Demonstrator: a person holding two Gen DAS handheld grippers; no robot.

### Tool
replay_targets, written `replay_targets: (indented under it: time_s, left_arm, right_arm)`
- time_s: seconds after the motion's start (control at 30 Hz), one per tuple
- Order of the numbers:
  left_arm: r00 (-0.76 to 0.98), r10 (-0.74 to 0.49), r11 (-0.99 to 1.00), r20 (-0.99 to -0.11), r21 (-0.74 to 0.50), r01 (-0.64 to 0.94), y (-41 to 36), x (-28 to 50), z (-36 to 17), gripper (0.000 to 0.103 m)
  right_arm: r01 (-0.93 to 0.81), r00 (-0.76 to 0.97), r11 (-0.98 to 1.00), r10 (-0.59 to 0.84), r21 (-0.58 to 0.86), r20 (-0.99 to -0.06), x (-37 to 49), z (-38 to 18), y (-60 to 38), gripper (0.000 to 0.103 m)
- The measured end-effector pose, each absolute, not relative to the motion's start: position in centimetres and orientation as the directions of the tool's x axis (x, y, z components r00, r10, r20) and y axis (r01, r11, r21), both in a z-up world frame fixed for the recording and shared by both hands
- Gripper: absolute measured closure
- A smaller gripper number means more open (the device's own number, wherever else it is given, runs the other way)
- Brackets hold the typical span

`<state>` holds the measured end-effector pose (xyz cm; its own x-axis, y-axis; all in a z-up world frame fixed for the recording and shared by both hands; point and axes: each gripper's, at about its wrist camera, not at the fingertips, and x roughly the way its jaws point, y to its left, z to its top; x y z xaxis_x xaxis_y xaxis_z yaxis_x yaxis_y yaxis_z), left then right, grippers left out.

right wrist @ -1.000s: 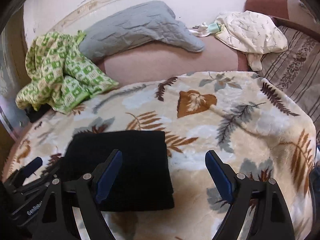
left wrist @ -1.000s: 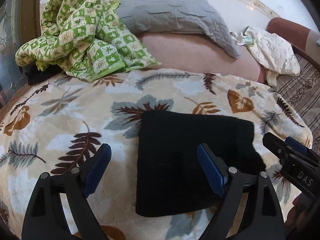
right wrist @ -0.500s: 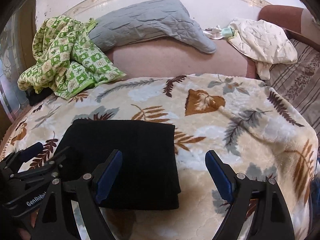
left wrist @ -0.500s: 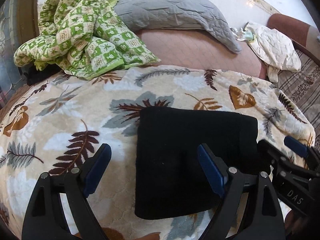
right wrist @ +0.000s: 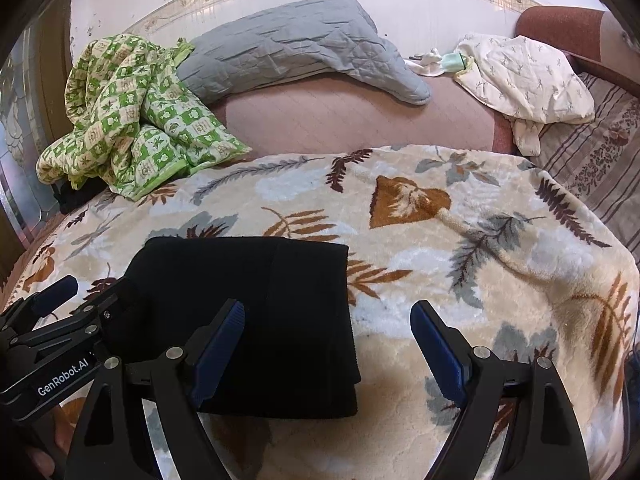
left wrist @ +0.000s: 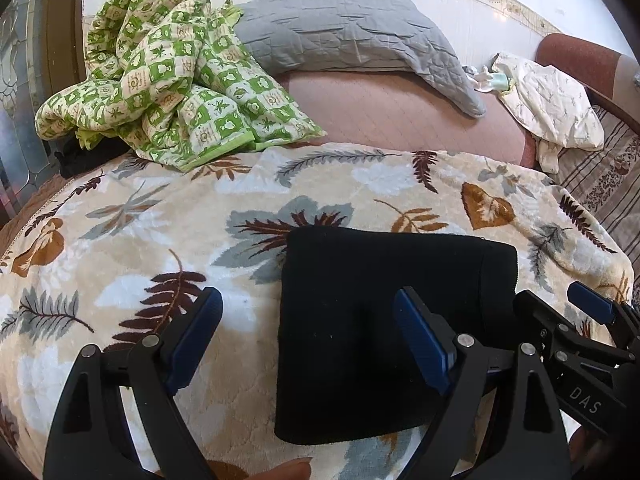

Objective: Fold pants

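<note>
The black pants [left wrist: 380, 320] lie folded into a flat rectangle on the leaf-patterned blanket [left wrist: 180, 240]; they also show in the right wrist view [right wrist: 260, 320]. My left gripper [left wrist: 308, 344] is open and empty, held above the pants' left edge. My right gripper [right wrist: 328, 344] is open and empty, above the pants' right edge. Each gripper shows in the other's view: the right one [left wrist: 576, 320] at the pants' right side, the left one [right wrist: 64, 312] at their left side. Neither touches the pants.
A green checked quilt [left wrist: 168, 80] is heaped at the back left. A grey quilted pillow [left wrist: 352, 36] lies along the back wall. A cream cloth [left wrist: 548, 100] sits at the back right, beside a striped sheet [right wrist: 600, 152].
Both grippers have drawn back and risen slightly from the pants, so the folded pants sit a bit farther off. The pants themselves have not moved. Both stay open.
</note>
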<state>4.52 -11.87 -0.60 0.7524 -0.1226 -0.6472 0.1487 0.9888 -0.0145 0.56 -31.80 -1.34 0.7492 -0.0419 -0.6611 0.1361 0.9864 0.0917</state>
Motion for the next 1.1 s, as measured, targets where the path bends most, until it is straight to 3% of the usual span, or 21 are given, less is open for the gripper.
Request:
replay_targets:
  time_s: [1.1]
  left_arm:
    - [0.769, -0.138, 0.986, -0.624, -0.014, 0.166, -11.98, 4.14, -0.48, 0.014]
  right_arm:
    - [0.132, 0.733, 0.983, -0.009, 0.129, -0.680, 0.55, -2.19, -32.27, 0.017]
